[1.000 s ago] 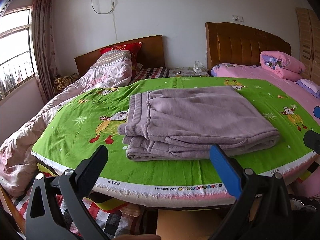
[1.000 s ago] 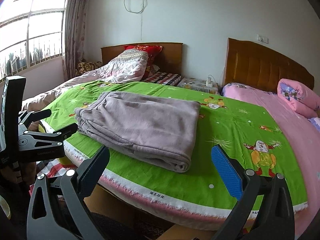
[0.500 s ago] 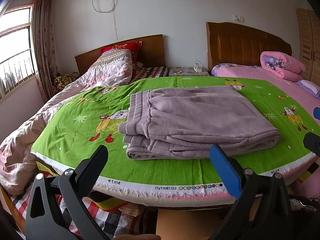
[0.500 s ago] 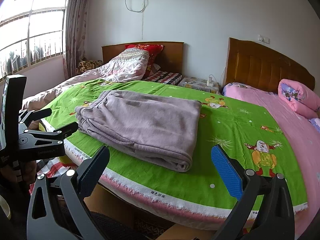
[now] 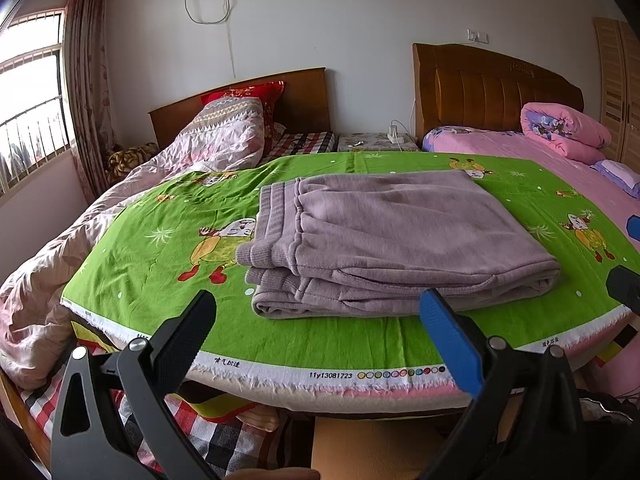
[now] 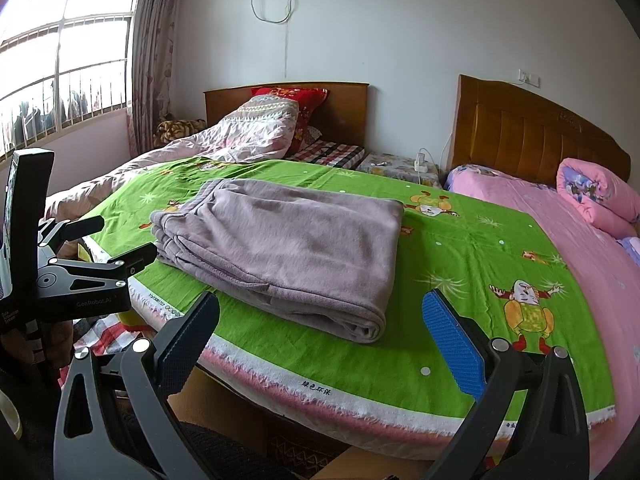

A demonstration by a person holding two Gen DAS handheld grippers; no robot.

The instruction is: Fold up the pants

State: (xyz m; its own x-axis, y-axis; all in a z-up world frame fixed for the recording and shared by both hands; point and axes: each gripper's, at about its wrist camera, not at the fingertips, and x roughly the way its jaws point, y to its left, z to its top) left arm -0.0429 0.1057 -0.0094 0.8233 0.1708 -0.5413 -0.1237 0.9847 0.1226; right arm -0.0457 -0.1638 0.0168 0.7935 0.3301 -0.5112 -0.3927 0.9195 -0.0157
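Note:
The mauve pants (image 5: 392, 236) lie folded in a neat rectangular stack on the green cartoon-print sheet (image 5: 160, 256), waistband to the left; they also show in the right wrist view (image 6: 288, 248). My left gripper (image 5: 316, 328) is open and empty, held off the bed's front edge, short of the stack. My right gripper (image 6: 320, 332) is open and empty, near the stack's front right corner, not touching it. The left gripper's body (image 6: 80, 272) shows at the left of the right wrist view.
A rumpled pink quilt (image 5: 208, 152) lies at the left and back. A second bed with a pink sheet (image 6: 580, 240) and a rolled pink quilt (image 6: 596, 196) stands to the right. A nightstand (image 5: 376, 142) sits between the headboards. A window (image 6: 64, 80) is at left.
Both grippers have drifted only slightly; the views are almost the same. The pants have not moved.

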